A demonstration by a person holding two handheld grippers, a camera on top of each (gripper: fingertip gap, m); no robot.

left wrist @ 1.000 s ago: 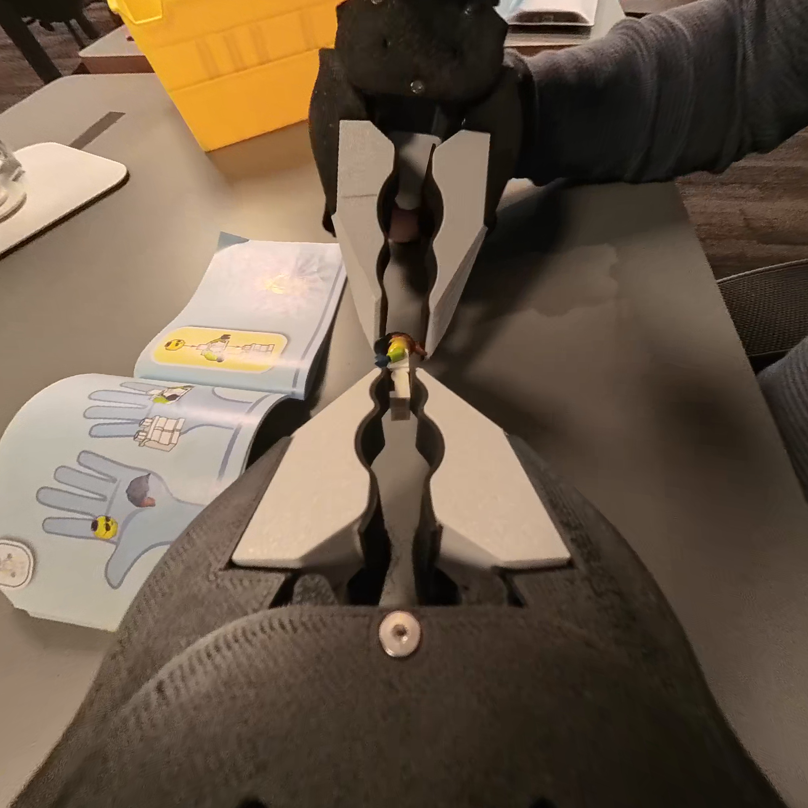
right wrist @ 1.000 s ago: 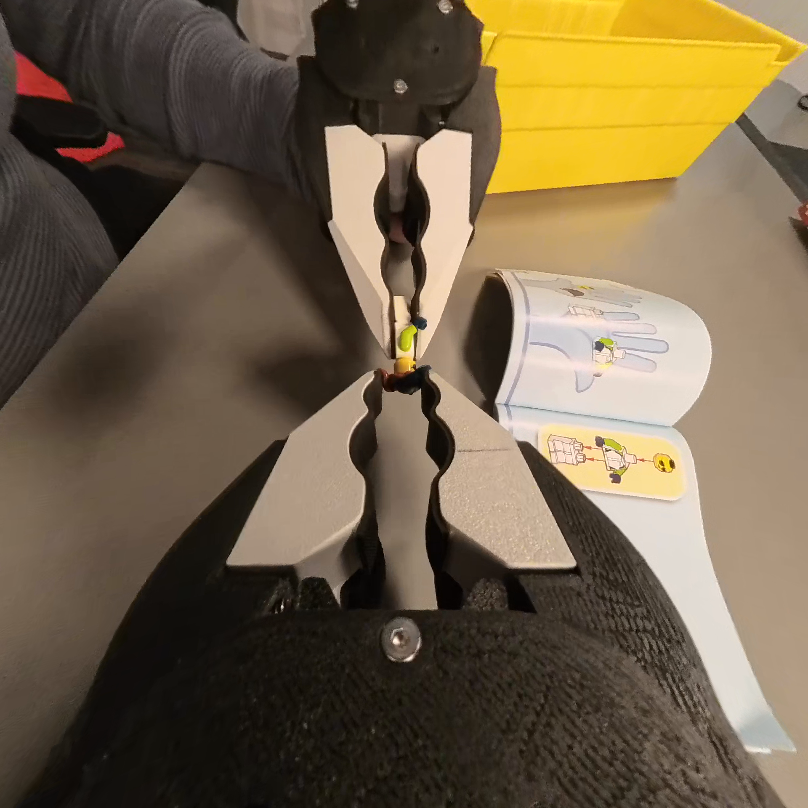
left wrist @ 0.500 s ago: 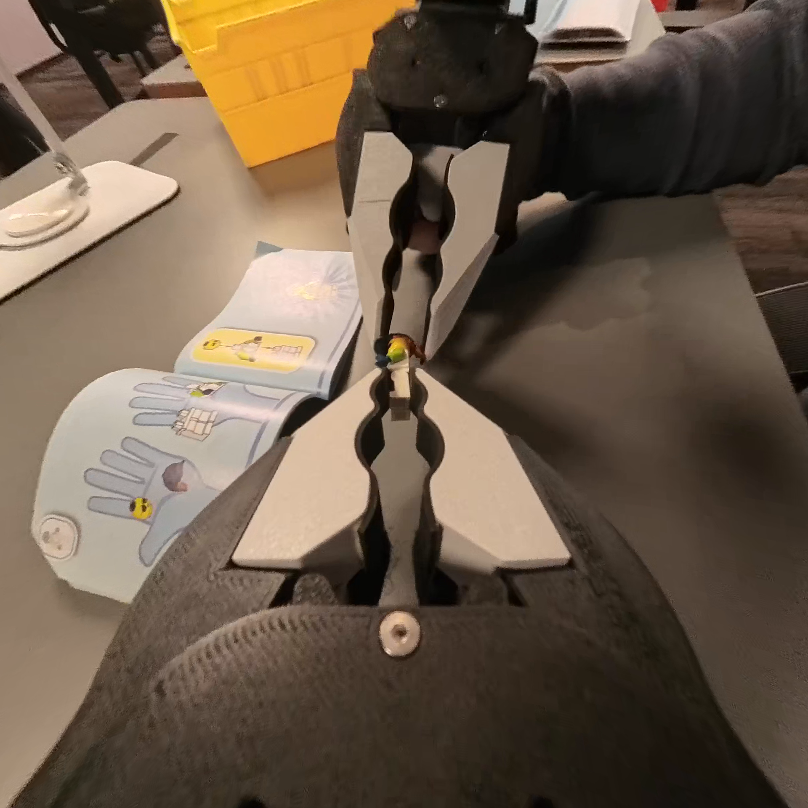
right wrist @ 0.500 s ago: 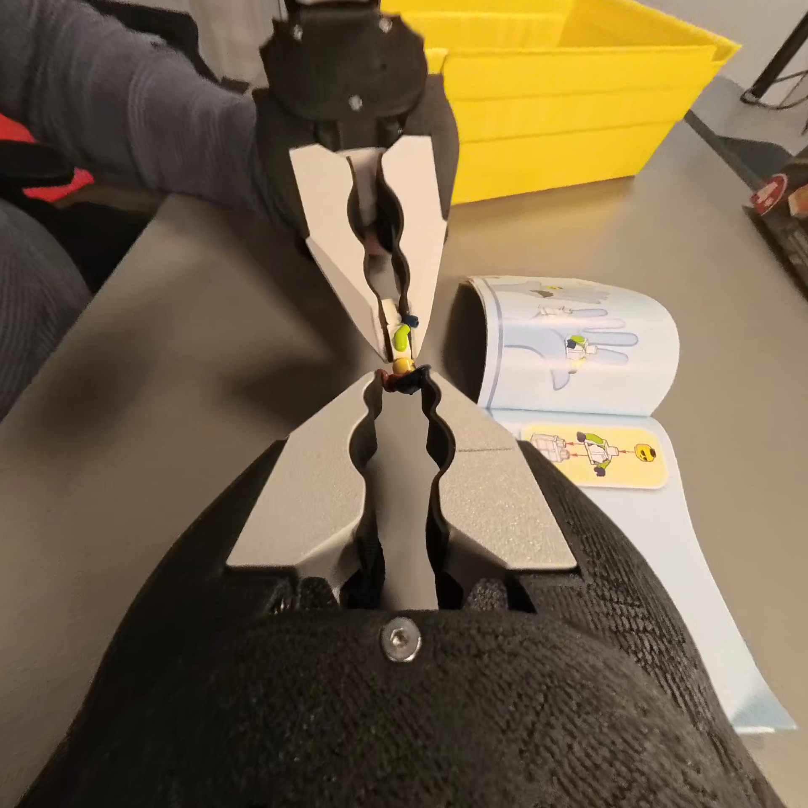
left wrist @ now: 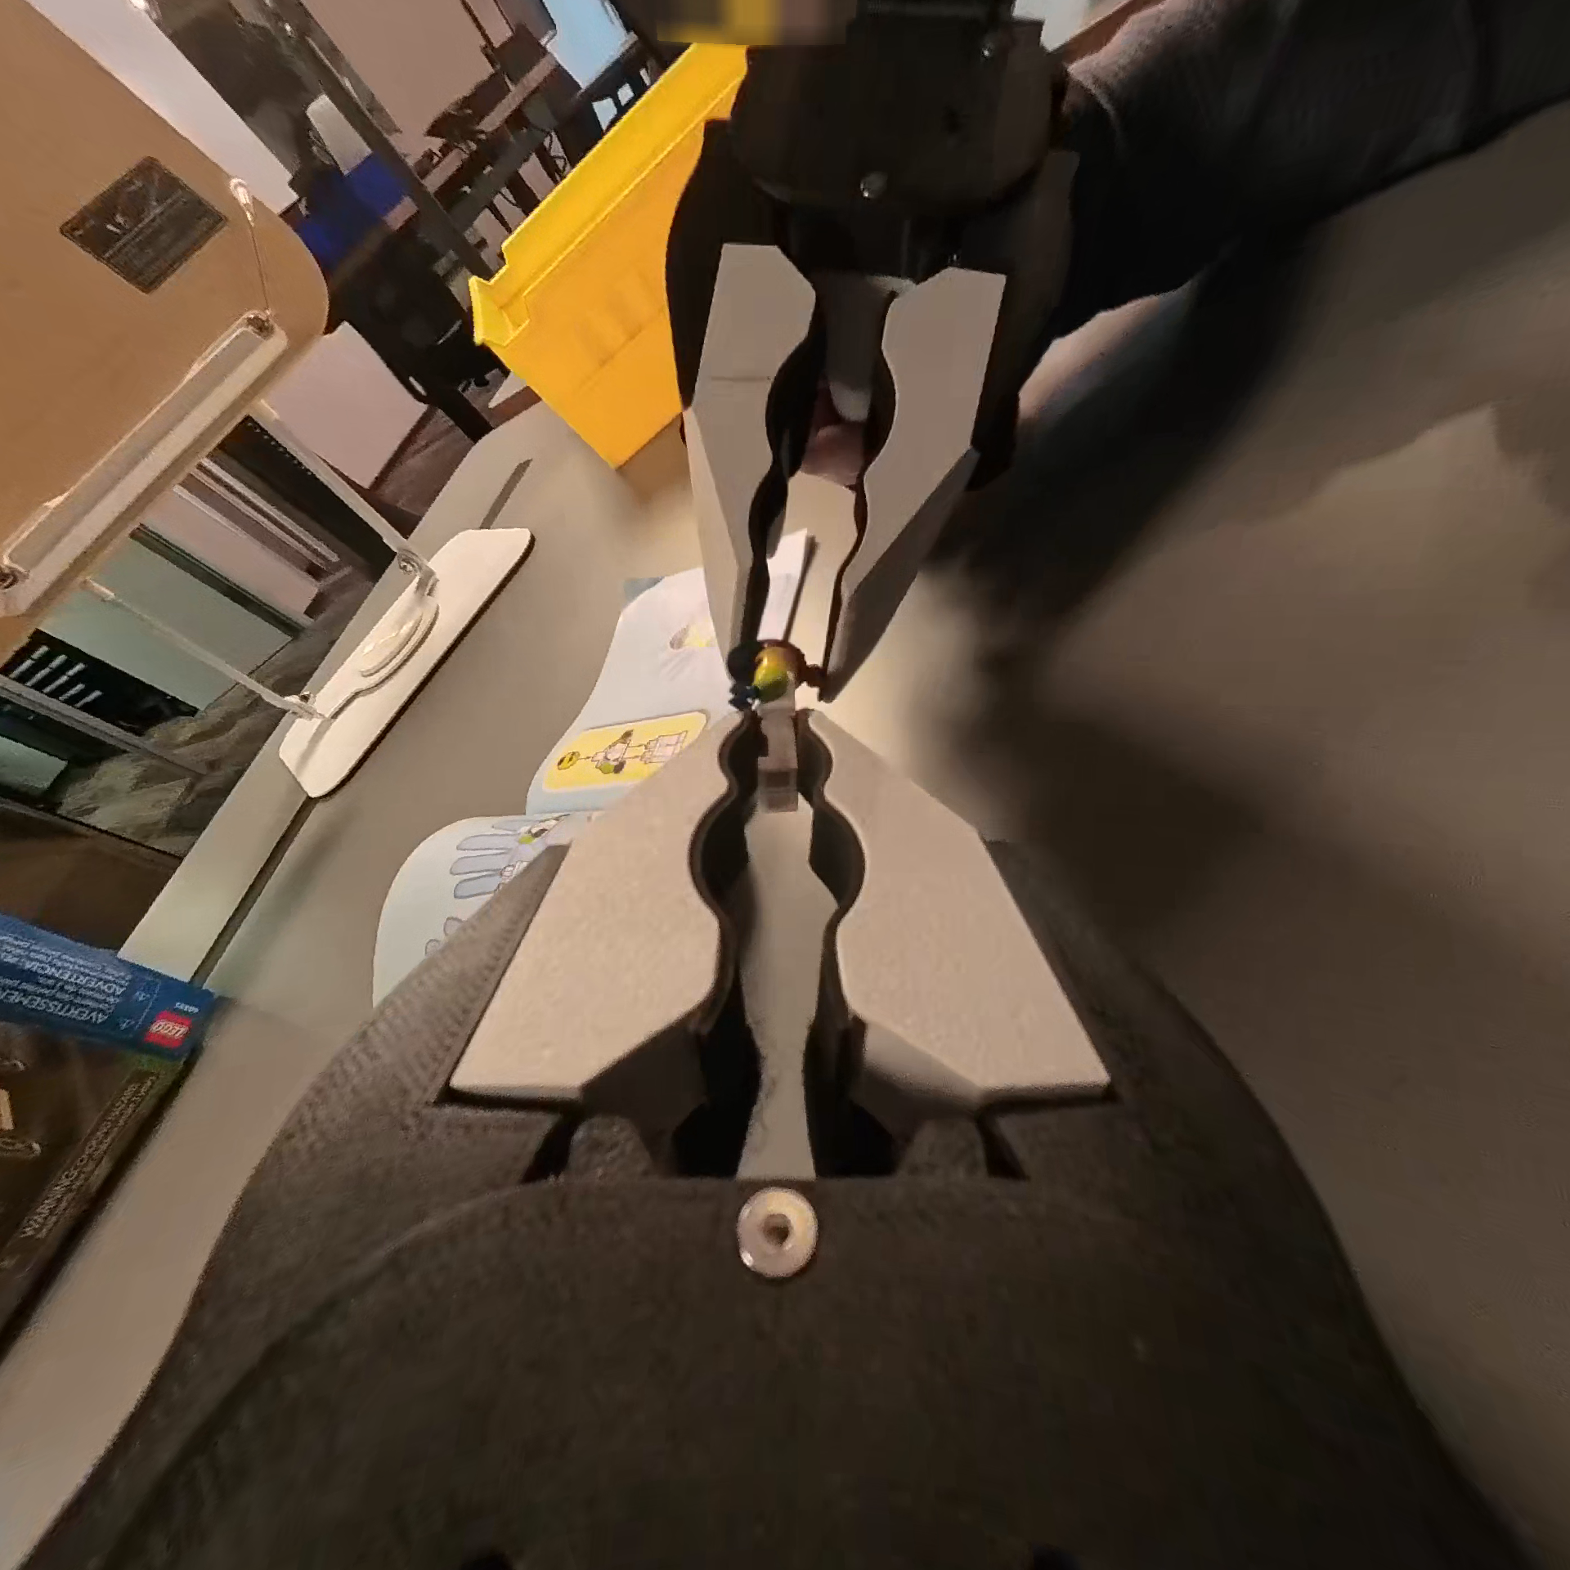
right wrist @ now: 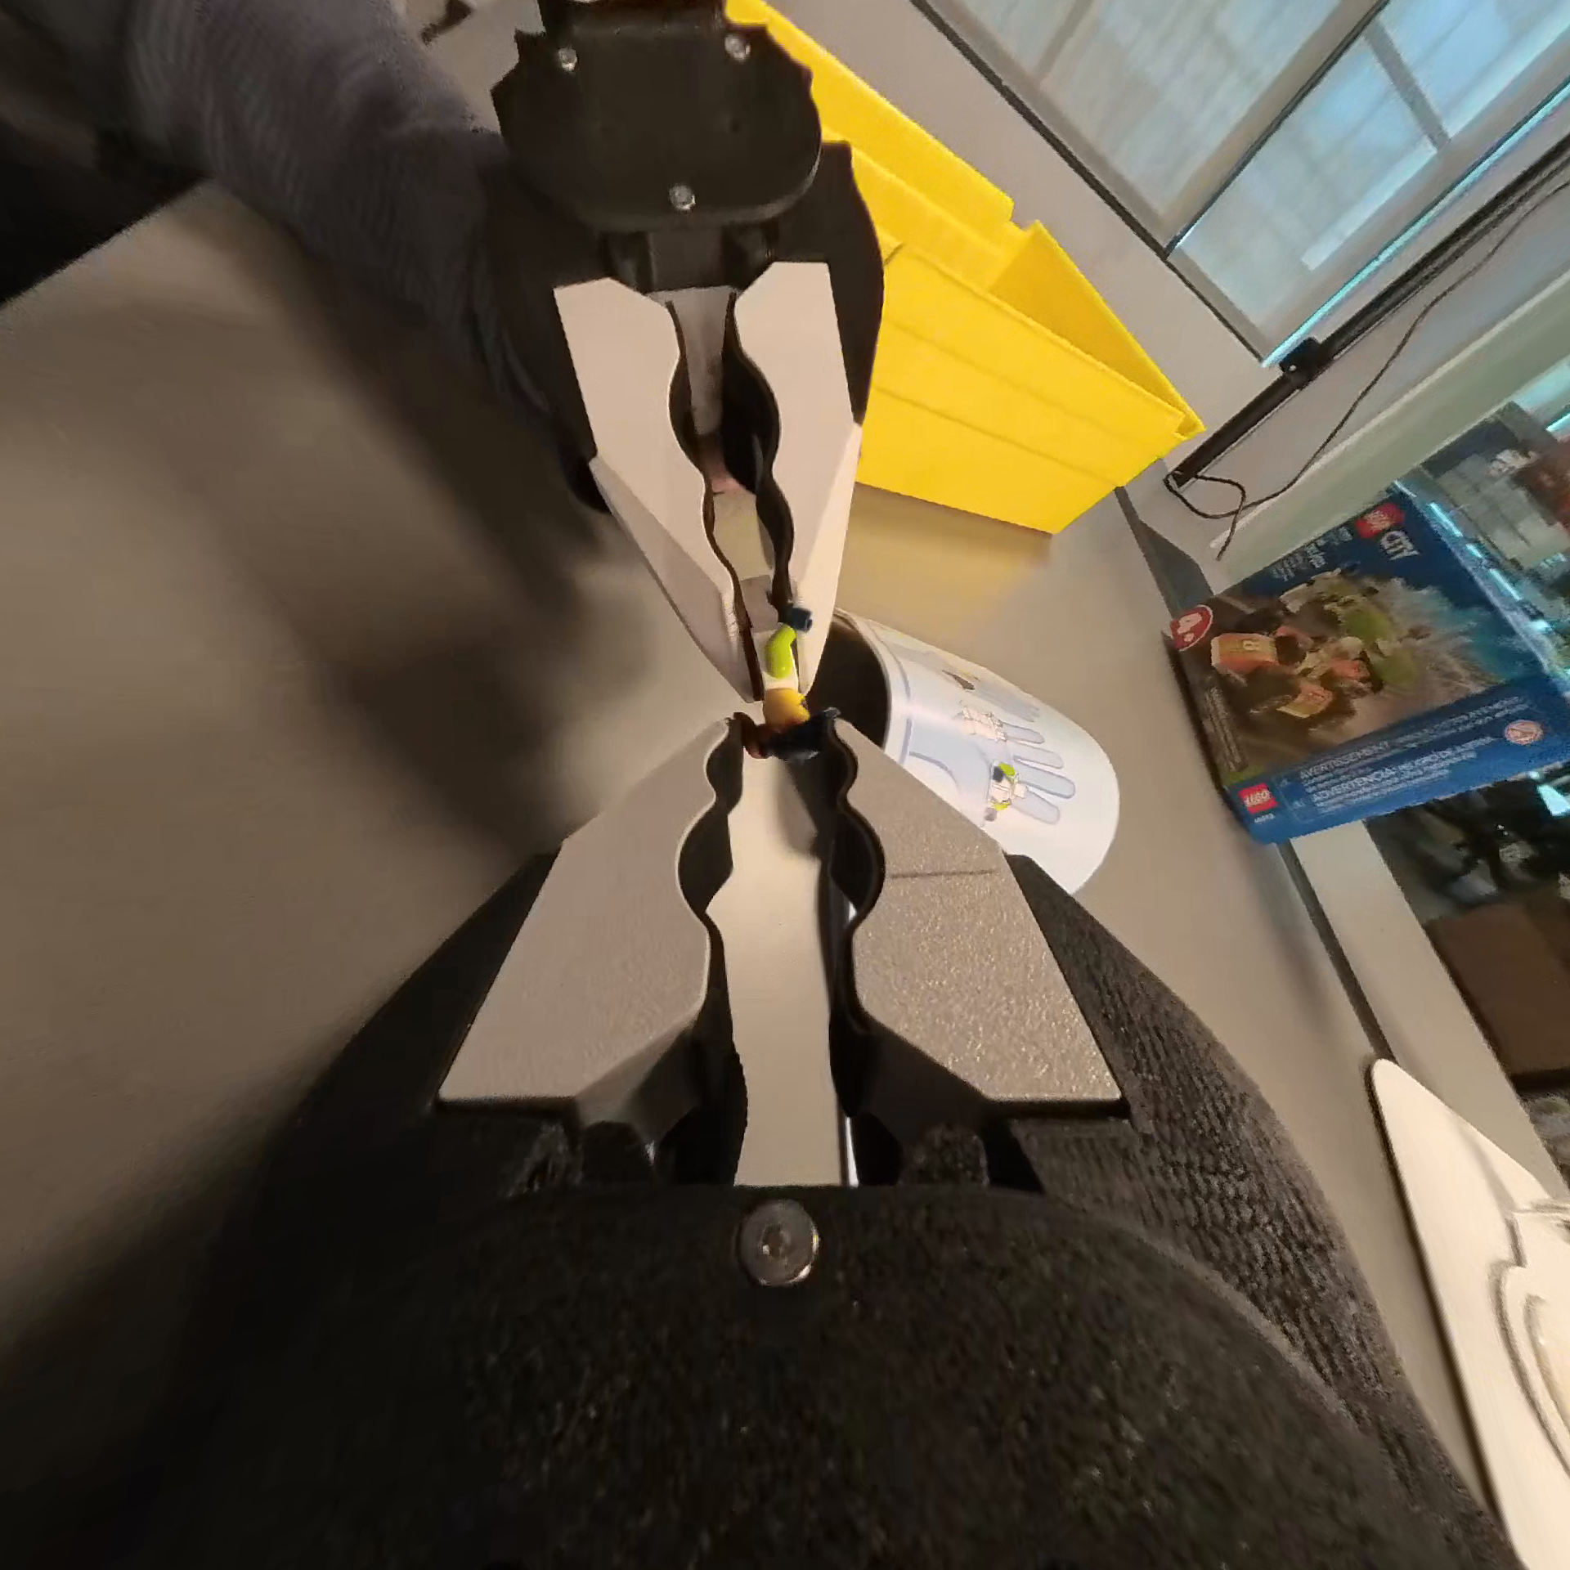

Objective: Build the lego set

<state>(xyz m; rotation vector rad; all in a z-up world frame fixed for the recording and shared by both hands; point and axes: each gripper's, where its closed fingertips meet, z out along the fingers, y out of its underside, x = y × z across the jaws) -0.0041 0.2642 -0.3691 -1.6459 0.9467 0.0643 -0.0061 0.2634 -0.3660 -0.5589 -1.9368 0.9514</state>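
A small minifigure [left wrist: 771, 680] with a white body, lime-green arm and yellow head is held in the air between the two grippers. My left gripper [left wrist: 775, 724] is shut on its white legs [left wrist: 778, 765]. My right gripper [right wrist: 783, 732] is shut on the dark brown hair piece [right wrist: 786, 741] at the figure's head [right wrist: 783, 702]. The two grippers meet tip to tip, facing each other. The right gripper also shows in the left wrist view [left wrist: 777, 675], and the left gripper in the right wrist view [right wrist: 769, 675]. The figure's torso [right wrist: 780, 658] sticks out of the left gripper's tips.
The grey table [left wrist: 1274, 680] lies below. On it are an open blue instruction booklet [left wrist: 629, 748] [right wrist: 1002, 765], a yellow bin [left wrist: 595, 297] [right wrist: 1002, 399], a blue set box [right wrist: 1376, 680] [left wrist: 76, 1019] and a white base plate with a clear stand [left wrist: 408, 663]. The grippers are tip to tip, or close to it.
Both grippers, still joined on the minifigure, have risen and rolled, so the table now looks slanted and more of the room shows. Neither grip has changed.
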